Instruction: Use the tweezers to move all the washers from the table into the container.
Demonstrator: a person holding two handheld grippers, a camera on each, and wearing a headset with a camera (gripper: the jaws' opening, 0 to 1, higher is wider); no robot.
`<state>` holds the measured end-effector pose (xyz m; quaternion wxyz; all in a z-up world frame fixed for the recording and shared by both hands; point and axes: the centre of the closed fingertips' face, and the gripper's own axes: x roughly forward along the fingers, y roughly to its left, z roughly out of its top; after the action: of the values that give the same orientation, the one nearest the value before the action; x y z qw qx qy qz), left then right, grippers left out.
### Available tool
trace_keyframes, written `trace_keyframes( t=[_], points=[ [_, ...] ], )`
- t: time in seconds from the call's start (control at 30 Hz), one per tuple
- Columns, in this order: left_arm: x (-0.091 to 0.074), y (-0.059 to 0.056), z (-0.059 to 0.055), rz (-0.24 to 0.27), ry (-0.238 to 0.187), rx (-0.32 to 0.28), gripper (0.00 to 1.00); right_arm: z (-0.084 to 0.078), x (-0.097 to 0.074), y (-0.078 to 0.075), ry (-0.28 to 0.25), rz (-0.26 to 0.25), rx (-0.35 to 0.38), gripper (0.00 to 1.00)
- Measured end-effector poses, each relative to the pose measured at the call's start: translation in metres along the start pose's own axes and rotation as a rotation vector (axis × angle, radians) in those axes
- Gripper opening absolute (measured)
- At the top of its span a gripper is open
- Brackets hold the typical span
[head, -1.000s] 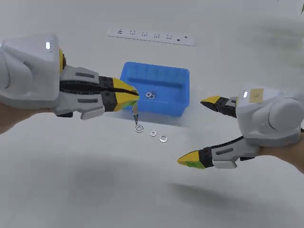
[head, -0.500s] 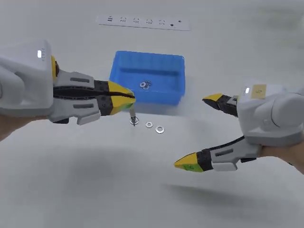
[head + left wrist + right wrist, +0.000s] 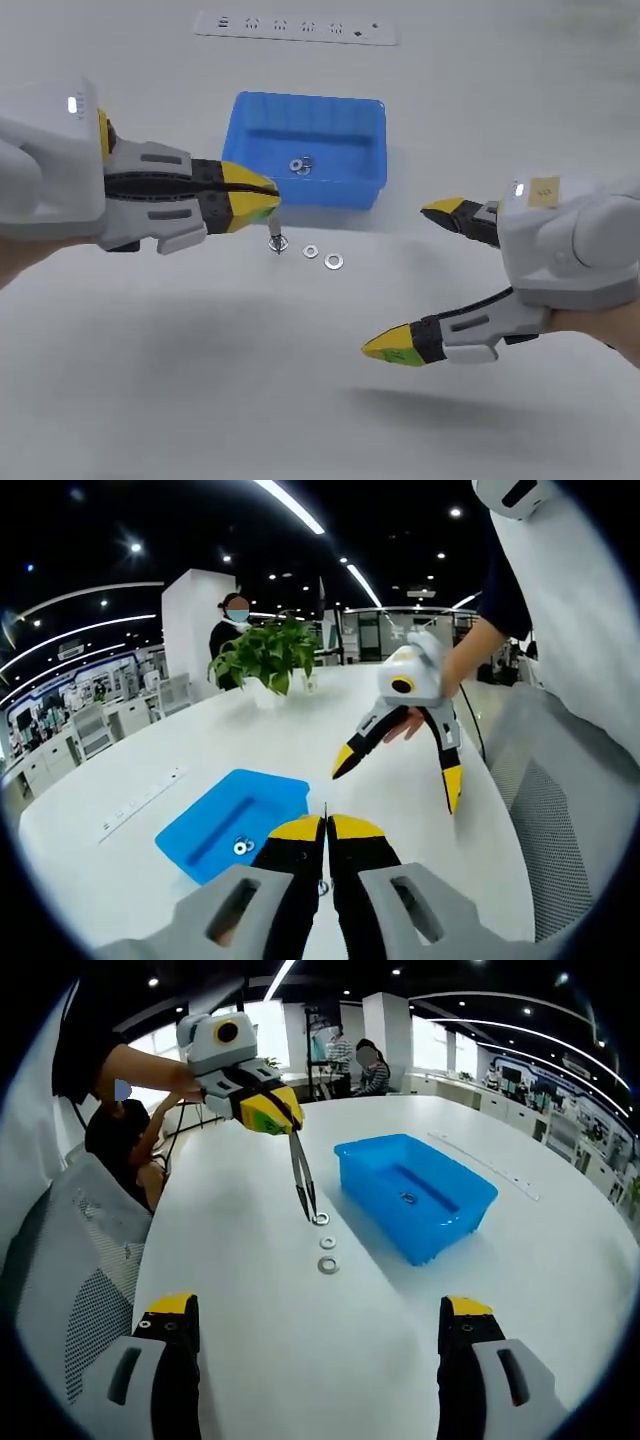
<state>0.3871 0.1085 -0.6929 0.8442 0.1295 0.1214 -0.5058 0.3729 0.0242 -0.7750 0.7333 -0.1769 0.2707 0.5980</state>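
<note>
My left tool [image 3: 270,200] is clamped on the tweezers [image 3: 275,233], tips at the washer [image 3: 279,246] just outside the blue container [image 3: 340,195]. I'd pinch its rim squarely. Right tool [image 3: 400,280] is spread.

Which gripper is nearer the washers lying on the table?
Left. The left gripper is beside the washers, its tweezers reaching the end one; the right gripper hangs open, farther off.

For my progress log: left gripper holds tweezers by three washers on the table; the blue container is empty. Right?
Not empty: the head view shows washers lying in the blue container. The rest stands.
</note>
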Motion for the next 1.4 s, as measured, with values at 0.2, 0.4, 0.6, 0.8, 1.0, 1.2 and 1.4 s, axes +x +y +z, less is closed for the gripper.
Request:
trace_keyframes(
  t=[0.2, 0.4, 0.6, 0.8, 1.0, 1.2, 1.4],
  points=[
    [0.002, 0.001, -0.001, -0.008, 0.003, -0.004, 0.05, -0.001, 0.001, 0.006, -0.003, 0.022, 0.01, 1.0],
    [0.001, 0.002, -0.004, -0.011, 0.011, -0.004, 0.05, 0.001, 0.003, 0.007, -0.01, 0.027, 0.018, 0.99],
    [0.003, 0.001, -0.003, -0.032, 0.027, 0.0, 0.05, 0.01, 0.009, 0.011, -0.031, 0.055, 0.022, 0.97],
    [0.005, -0.001, -0.003, -0.066, 0.064, 0.027, 0.05, 0.023, 0.025, 0.021, -0.049, 0.119, -0.007, 0.87],
    [0.004, -0.003, -0.003, -0.098, 0.1, 0.043, 0.05, 0.044, 0.042, 0.018, -0.081, 0.142, -0.041, 0.76],
    [0.003, -0.002, -0.006, -0.096, 0.109, 0.033, 0.05, 0.068, 0.059, 0.019, -0.131, 0.165, -0.051, 0.71],
    [0.005, -0.006, -0.006, -0.106, 0.118, 0.043, 0.05, 0.08, 0.073, 0.025, -0.14, 0.196, -0.085, 0.59]
  ],
)
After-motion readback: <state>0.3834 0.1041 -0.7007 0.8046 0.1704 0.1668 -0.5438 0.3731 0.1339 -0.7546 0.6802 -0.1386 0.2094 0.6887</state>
